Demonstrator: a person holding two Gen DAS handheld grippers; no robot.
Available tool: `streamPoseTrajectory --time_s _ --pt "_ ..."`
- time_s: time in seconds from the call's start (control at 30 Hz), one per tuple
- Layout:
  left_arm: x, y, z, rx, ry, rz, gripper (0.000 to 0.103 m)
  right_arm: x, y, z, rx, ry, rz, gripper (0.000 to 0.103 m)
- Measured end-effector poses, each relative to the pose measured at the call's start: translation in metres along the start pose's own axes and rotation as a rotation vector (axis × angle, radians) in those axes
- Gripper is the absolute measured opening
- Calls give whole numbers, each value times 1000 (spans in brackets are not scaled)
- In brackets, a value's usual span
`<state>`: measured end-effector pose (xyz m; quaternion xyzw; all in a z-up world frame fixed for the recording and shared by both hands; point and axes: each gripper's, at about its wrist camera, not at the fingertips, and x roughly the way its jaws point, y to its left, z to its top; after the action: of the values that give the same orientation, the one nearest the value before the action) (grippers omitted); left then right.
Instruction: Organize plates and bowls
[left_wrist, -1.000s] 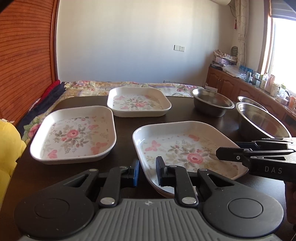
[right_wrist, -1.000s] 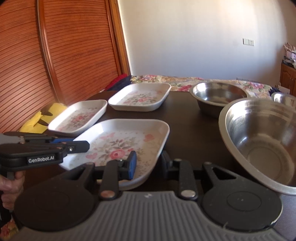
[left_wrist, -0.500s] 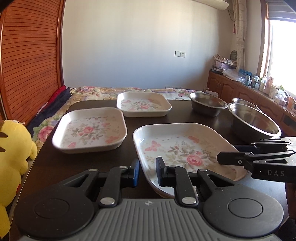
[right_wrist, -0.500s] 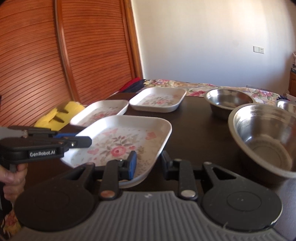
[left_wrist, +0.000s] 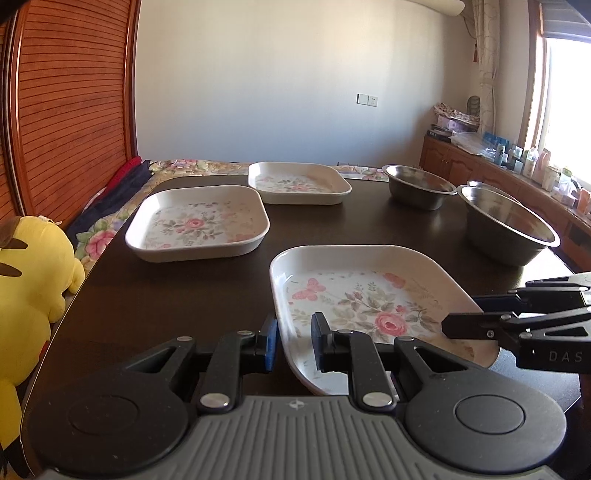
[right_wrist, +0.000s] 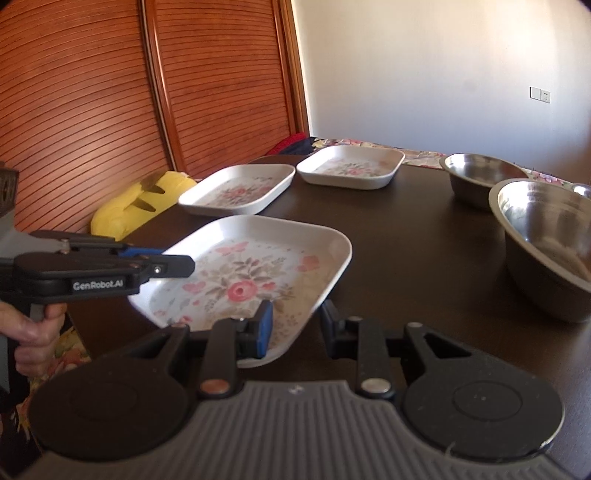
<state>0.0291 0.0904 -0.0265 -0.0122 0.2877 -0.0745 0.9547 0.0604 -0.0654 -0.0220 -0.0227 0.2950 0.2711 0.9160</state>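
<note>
1. Left wrist view: the left gripper (left_wrist: 293, 345) has its two fingers straddling the near-left corner rim of the nearest floral plate (left_wrist: 369, 302), one finger outside the wall and one inside; I cannot tell whether the pads actually press the rim.
2. In the same view the right gripper (left_wrist: 476, 321) comes in from the right, its tips at the plate's right edge.
3. Right wrist view: the right gripper (right_wrist: 295, 326) straddles the near corner of that plate (right_wrist: 251, 273), blue-padded finger over the inside, the other finger outside the wall; again the grip cannot be confirmed.
4. The plate sits tilted, its near corner raised off the dark table (right_wrist: 406, 240).
5. Ahead and left of the left gripper lies a second floral plate (left_wrist: 197, 225), flat on the table; beyond it, just beside its far corner, a third floral plate (left_wrist: 297, 182).
6. Ahead and right of the left gripper stands a large steel bowl (left_wrist: 506, 229), with a smaller steel bowl (left_wrist: 419, 186) farther off and the rim of another bowl (left_wrist: 491, 184) showing behind the large one.
7. Far left of the left gripper, off the table edge, sits a yellow plush toy (left_wrist: 33, 273).
8. A bare hand (right_wrist: 33, 332) holds the left gripper's handle in the right wrist view.
</note>
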Motion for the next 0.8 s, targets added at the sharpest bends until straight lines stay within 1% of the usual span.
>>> streamPoseTrajectory --time_s 0.2,0.4,0.6,0.8 --pt "-3 -3 -5 11 1 12 19 0 0 -4 7 7 5 30" --pt "-1 -3 -10 -10 4 21 19 0 1 -7 12 11 7 30" --pt "2 -3 -11 -8 13 23 19 0 3 -10 10 13 9 30" --pt "3 -3 -11 -15 2 24 24 -1 4 -10 15 8 17 33"
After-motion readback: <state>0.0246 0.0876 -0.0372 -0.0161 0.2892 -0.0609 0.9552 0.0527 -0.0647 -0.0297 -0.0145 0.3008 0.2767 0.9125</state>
